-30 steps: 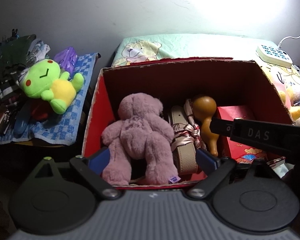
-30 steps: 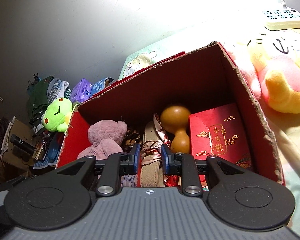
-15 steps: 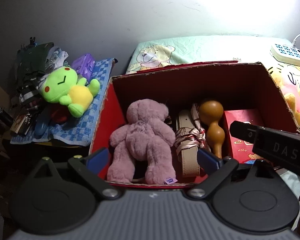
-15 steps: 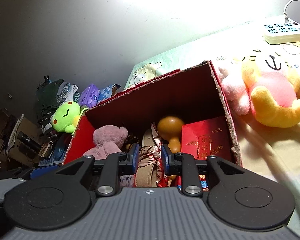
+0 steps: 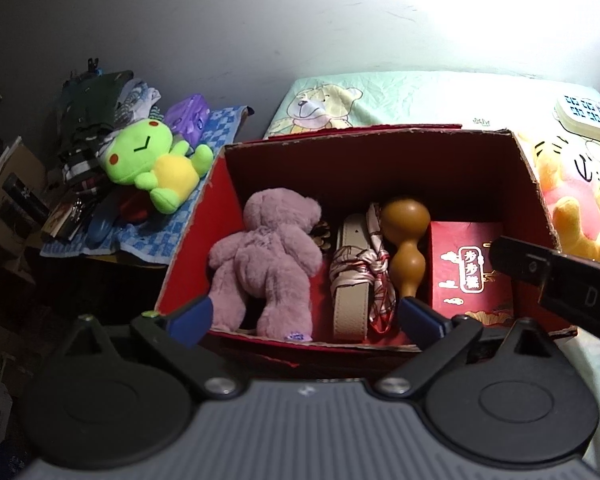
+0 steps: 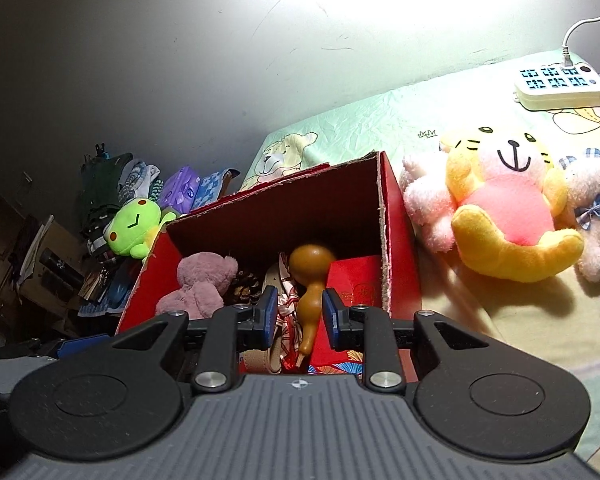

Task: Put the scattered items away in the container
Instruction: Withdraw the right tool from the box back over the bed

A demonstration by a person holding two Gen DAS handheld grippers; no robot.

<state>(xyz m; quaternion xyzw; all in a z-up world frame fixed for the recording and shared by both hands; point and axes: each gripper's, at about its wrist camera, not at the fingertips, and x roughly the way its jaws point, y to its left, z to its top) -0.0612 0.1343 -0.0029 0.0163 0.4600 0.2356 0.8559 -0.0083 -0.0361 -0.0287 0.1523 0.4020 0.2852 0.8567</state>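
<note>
Container: red cardboard box point(image 5: 380, 160) on the bed point(image 6: 480, 320).
Inside: mauve plush bear point(image 5: 266, 256), beige strap with patterned scarf point(image 5: 352, 280), brown gourd point(image 5: 406, 240), red gift packet point(image 5: 470, 272).
Outside: yellow-and-pink plush cat point(image 6: 508, 208) on the bed, right of the box.
Left tool point(image 5: 306, 320): spread wide, holding nothing.
Right tool point(image 6: 300, 310): narrow gap, holding nothing.

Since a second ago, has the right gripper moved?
Yes. The right gripper has pulled back from the red box, which now looks smaller and farther away.
</note>
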